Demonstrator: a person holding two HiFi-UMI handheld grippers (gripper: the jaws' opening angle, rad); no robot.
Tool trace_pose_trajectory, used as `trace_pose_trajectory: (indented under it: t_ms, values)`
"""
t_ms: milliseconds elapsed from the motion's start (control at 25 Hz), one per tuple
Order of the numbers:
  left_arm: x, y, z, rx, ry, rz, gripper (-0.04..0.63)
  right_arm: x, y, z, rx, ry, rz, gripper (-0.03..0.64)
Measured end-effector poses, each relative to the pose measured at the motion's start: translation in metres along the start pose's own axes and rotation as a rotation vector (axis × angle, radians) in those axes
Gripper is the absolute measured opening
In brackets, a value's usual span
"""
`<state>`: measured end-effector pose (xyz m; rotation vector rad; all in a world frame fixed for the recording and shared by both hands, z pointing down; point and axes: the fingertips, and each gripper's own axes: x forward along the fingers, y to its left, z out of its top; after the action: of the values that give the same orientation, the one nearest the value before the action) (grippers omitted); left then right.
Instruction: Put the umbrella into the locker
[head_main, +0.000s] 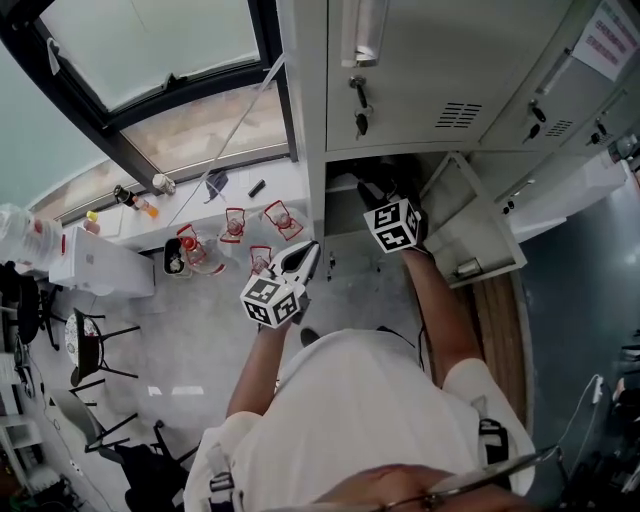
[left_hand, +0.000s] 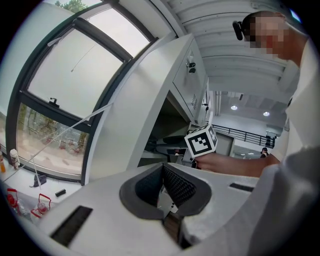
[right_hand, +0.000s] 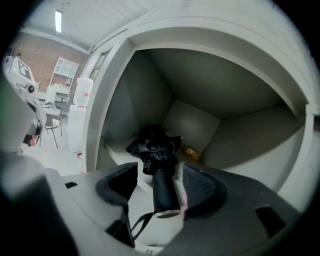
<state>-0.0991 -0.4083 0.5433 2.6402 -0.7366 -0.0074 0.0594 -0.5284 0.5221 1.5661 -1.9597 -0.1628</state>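
A black folded umbrella (right_hand: 152, 149) lies on the shelf of the open grey locker (right_hand: 200, 125), canopy toward the back. Its handle (right_hand: 162, 192) and strap stick out over the front edge. My right gripper (right_hand: 159, 167) stands open around that handle. The left pad is clearly apart from it, and the right pad (right_hand: 197, 187) is close beside it. In the head view the right gripper (head_main: 378, 195) reaches into the locker opening (head_main: 345, 185). My left gripper (head_main: 308, 252) hangs out in front of the locker. It is shut with nothing in it (left_hand: 161, 167).
The locker's door (head_main: 475, 235) swings open to the right. Shut upper lockers carry hanging keys (head_main: 360, 112). Left of the locker are a window sill with bottles (head_main: 135, 200), red wire frames (head_main: 235, 225), a white box (head_main: 100, 268) and chairs (head_main: 95, 345).
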Motion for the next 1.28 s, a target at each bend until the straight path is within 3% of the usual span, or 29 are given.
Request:
trace_pose_trajectory:
  t_ms: [360, 720, 1000, 1280]
  values:
    - [-0.011, -0.004, -0.010, 0.003, 0.037, -0.089, 0.004, -0.044, -0.002, -0.001, 0.106, -0.017, -0.111, 0.270]
    - [-0.018, -0.011, -0.009, -0.002, 0.029, -0.146, 0.005, -0.082, 0.022, 0.003, 0.261, -0.091, -0.111, 0.219]
    - [-0.032, -0.017, -0.013, -0.011, -0.004, -0.094, 0.005, -0.106, 0.040, -0.007, 0.312, -0.113, -0.069, 0.179]
    - [-0.043, -0.056, -0.026, -0.008, -0.005, -0.047, 0.004, -0.146, 0.055, -0.020, 0.366, -0.155, -0.008, 0.152]
